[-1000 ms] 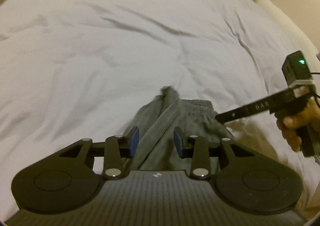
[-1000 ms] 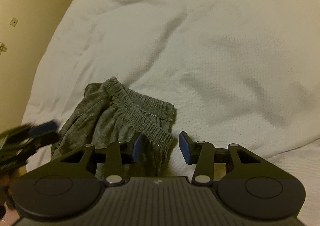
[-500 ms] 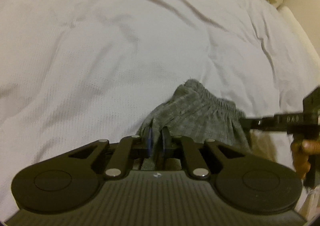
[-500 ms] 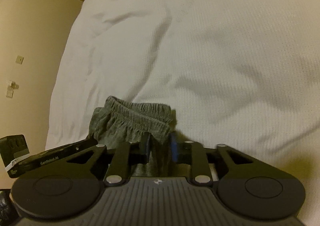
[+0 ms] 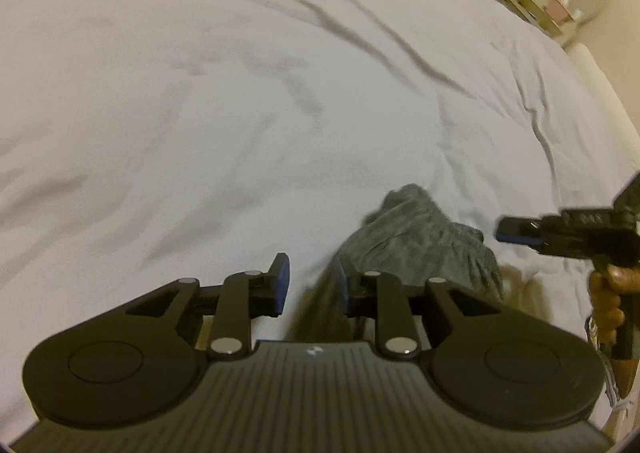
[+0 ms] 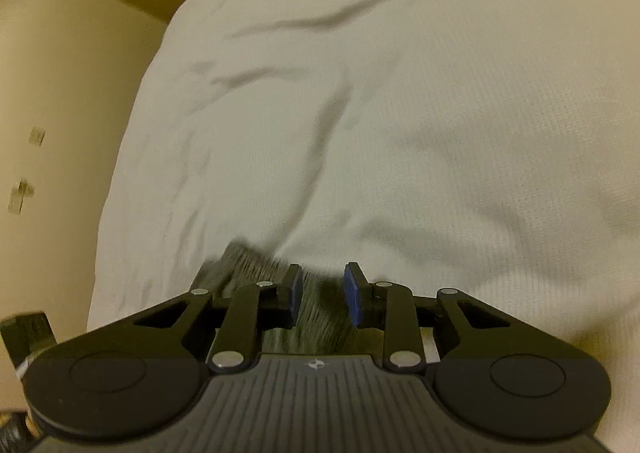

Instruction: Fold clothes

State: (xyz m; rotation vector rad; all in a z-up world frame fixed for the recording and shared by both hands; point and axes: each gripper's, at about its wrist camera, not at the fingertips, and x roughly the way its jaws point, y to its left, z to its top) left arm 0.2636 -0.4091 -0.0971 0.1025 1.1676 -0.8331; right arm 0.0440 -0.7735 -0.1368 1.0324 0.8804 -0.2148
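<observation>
Grey shorts (image 5: 420,241) with an elastic waistband lie bunched on the white bed cover (image 5: 200,113). My left gripper (image 5: 312,285) is open; a strip of the grey cloth runs along its right pad and the left pad is over bare cover. In the same view the right gripper's blue-tipped fingers (image 5: 516,231) hover just right of the shorts, held by a hand (image 5: 608,293). In the right wrist view my right gripper (image 6: 322,293) is open with the blurred grey shorts (image 6: 248,257) lying under and between its fingers.
The white bed cover (image 6: 400,113) stretches far ahead and to both sides, creased. A beige wall (image 6: 60,93) drops off at the bed's left edge in the right wrist view. A shelf unit (image 5: 552,5) stands beyond the far right corner.
Both grippers were open a second ago, closed on the shorts half a second ago, and now stand open again. The shorts have shifted and lie more bunched.
</observation>
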